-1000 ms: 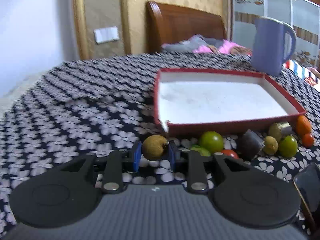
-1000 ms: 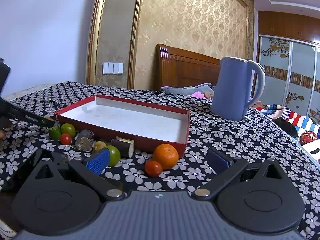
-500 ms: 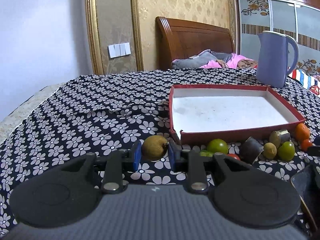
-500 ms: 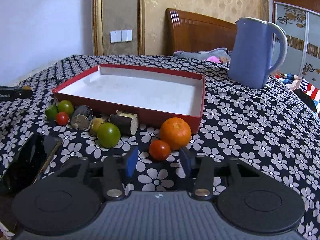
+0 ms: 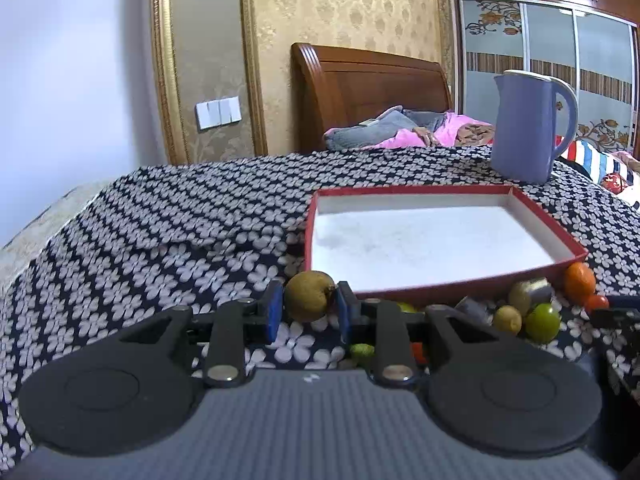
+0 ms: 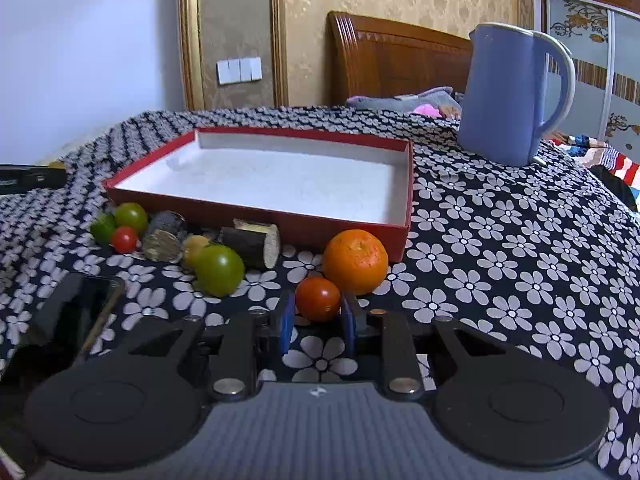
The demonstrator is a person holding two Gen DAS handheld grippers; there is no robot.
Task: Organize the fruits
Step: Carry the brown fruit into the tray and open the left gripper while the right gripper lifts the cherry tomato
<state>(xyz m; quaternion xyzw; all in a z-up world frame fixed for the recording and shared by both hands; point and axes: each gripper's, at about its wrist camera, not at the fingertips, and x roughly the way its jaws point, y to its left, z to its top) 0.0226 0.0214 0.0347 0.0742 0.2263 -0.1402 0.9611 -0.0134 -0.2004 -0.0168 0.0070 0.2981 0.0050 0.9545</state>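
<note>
Both claws grip fruit beside the red tray (image 5: 448, 294).
Left claw (image 5: 307, 307) clamps a kiwi (image 5: 308, 295); right claw (image 6: 318, 315) pinches a cherry tomato (image 6: 318, 298) touching the orange (image 6: 355, 261).

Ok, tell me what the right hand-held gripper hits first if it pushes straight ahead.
Holding the red tomato, the right hand-held gripper would likely meet the orange first, then the red tray; depth is unclear.

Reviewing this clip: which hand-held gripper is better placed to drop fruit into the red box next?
Left: its hand-held gripper already holds a kiwi near the red box; the right just closes around a tomato.
</note>
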